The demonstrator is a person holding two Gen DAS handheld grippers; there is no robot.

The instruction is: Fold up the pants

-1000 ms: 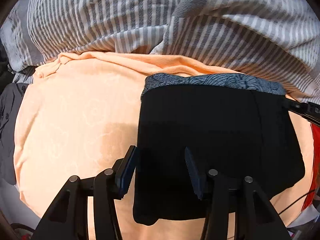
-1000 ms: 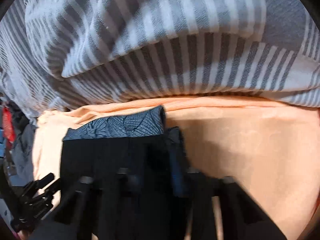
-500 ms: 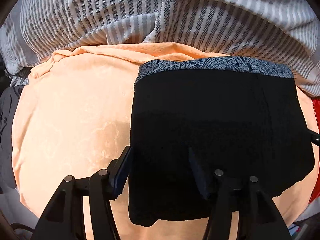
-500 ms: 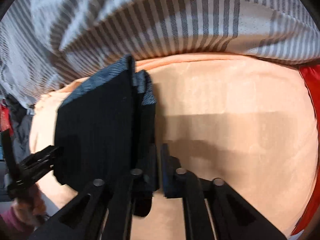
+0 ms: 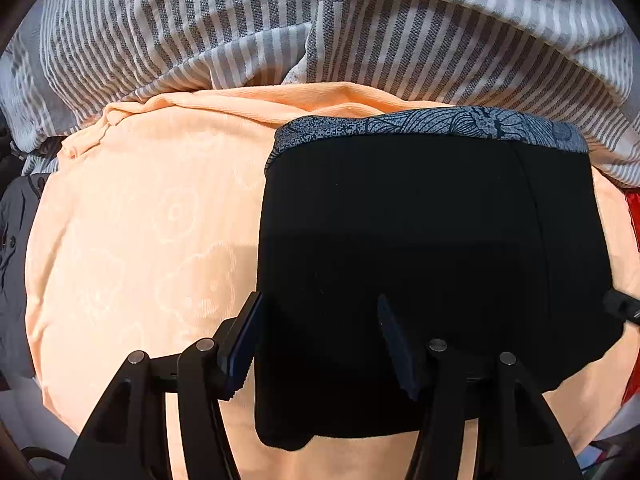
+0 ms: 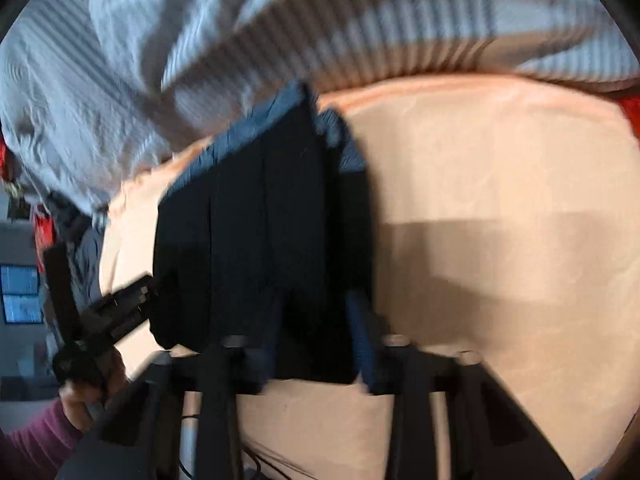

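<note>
The black pants (image 5: pixel 428 256) lie folded in a flat rectangle on the peach sheet (image 5: pixel 152 232), with a blue-grey patterned band (image 5: pixel 432 126) along their far edge. My left gripper (image 5: pixel 320 332) is open, its fingers spread over the pants' near left part. In the right wrist view the pants (image 6: pixel 264 240) show blurred, and my right gripper (image 6: pixel 316 340) is open over their near right corner. The left gripper also shows in the right wrist view (image 6: pixel 120 312), at the pants' left edge.
A grey and white striped duvet (image 5: pixel 320 28) is bunched along the far side. Dark clothing (image 5: pixel 16 264) lies off the sheet's left edge, and something red (image 5: pixel 632 216) at its right edge. A hand in a maroon sleeve (image 6: pixel 52 420) holds the left gripper.
My right gripper has opened and shifted left over the pants' near right corner. The pants have settled flat. My left gripper has stayed open over them.
</note>
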